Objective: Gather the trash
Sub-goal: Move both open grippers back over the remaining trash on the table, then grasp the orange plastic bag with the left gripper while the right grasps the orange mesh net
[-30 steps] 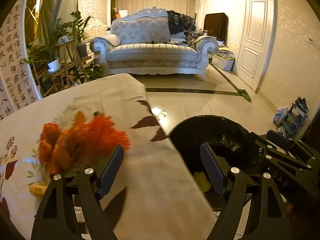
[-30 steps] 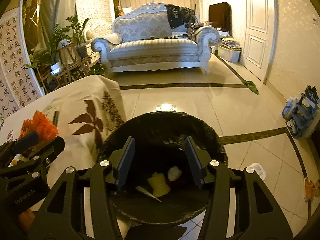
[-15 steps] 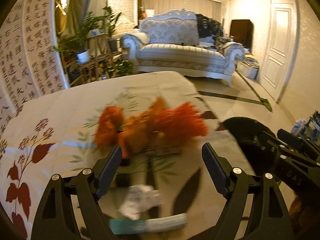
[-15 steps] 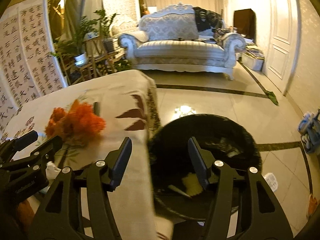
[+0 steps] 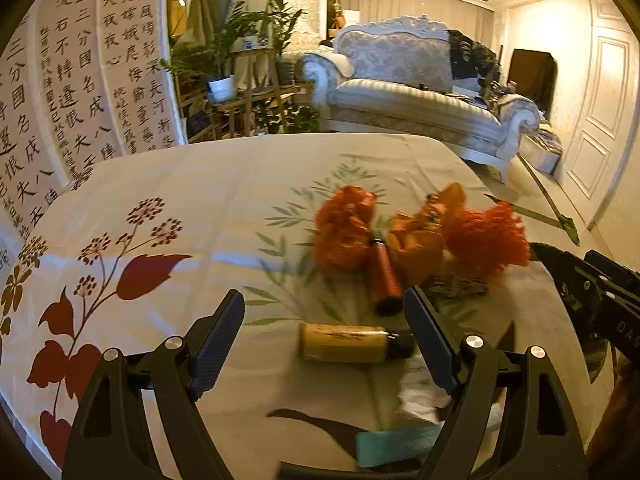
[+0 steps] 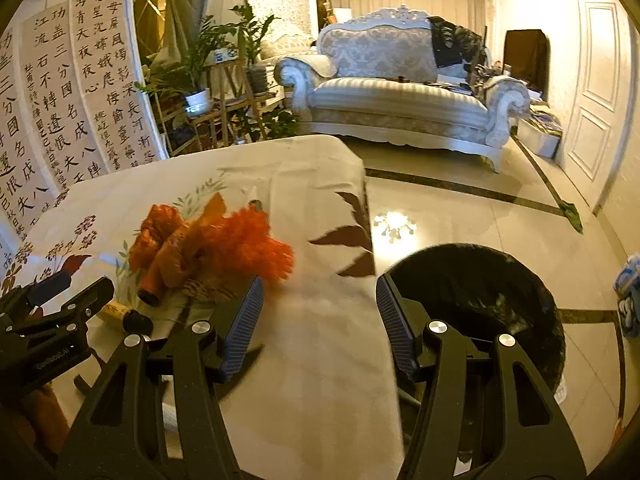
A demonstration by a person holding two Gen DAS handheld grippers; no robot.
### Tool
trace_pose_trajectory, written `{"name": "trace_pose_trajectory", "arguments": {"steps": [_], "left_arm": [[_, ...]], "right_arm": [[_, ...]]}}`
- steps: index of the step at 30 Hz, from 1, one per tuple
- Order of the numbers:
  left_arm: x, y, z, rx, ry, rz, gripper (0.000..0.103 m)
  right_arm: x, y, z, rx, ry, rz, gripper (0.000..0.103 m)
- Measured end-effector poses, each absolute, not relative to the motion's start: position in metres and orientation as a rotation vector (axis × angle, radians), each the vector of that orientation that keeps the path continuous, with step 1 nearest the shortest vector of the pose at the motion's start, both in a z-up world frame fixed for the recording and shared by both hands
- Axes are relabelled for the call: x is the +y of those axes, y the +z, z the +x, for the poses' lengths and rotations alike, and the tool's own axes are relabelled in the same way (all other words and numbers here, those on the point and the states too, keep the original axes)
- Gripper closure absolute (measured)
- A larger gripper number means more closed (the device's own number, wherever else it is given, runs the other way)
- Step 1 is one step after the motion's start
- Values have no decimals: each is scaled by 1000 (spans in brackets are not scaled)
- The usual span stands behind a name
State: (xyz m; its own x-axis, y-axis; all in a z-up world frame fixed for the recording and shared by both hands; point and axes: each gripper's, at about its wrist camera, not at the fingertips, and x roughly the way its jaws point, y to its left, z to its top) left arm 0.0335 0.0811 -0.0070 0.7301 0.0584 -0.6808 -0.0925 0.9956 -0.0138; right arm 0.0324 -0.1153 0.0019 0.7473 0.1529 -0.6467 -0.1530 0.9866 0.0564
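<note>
On the floral tablecloth (image 5: 192,184) lies a heap of orange net and wrappers (image 5: 424,232) (image 6: 216,240), a red tube (image 5: 384,276), a yellow bottle with a black cap (image 5: 352,342) (image 6: 124,316), crumpled white paper (image 5: 420,392) and a teal strip (image 5: 396,444). My left gripper (image 5: 326,344) is open above the table, the yellow bottle lying between its fingers, untouched. My right gripper (image 6: 320,324) is open and empty over the table's right edge. A black-lined bin (image 6: 488,304) stands on the floor to the right.
A white sofa (image 5: 412,92) and a plant stand (image 5: 236,80) stand beyond the table. Calligraphy panels (image 5: 60,80) line the left wall. A white door (image 6: 600,72) is at the right, and shoes (image 6: 628,292) sit on the tiled floor.
Both grippers have swung left, from over the bin to over the table. The yellow bottle, white paper and teal strip have come into the left wrist view. The right jaws stand a little wider.
</note>
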Motion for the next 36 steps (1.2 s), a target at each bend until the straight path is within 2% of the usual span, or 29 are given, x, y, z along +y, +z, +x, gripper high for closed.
{"name": "trace_pose_trajectory", "arguments": {"steps": [15, 17, 20, 23, 32, 36], "left_arm": [[107, -9, 52, 763, 111, -62, 24], [106, -9, 55, 762, 106, -61, 24], [104, -9, 62, 763, 97, -54, 24], [100, -9, 71, 768, 89, -50, 24], [89, -15, 101, 812, 38, -45, 24], [84, -19, 106, 840, 3, -43, 45]], "right_arm": [[-62, -10, 81, 772, 247, -48, 46], [-59, -14, 84, 791, 254, -55, 57], [-56, -18, 80, 798, 276, -81, 66], [-56, -17, 76, 793, 281, -87, 69], [-61, -13, 67, 781, 276, -64, 70], [-64, -13, 63, 780, 272, -55, 70]]}}
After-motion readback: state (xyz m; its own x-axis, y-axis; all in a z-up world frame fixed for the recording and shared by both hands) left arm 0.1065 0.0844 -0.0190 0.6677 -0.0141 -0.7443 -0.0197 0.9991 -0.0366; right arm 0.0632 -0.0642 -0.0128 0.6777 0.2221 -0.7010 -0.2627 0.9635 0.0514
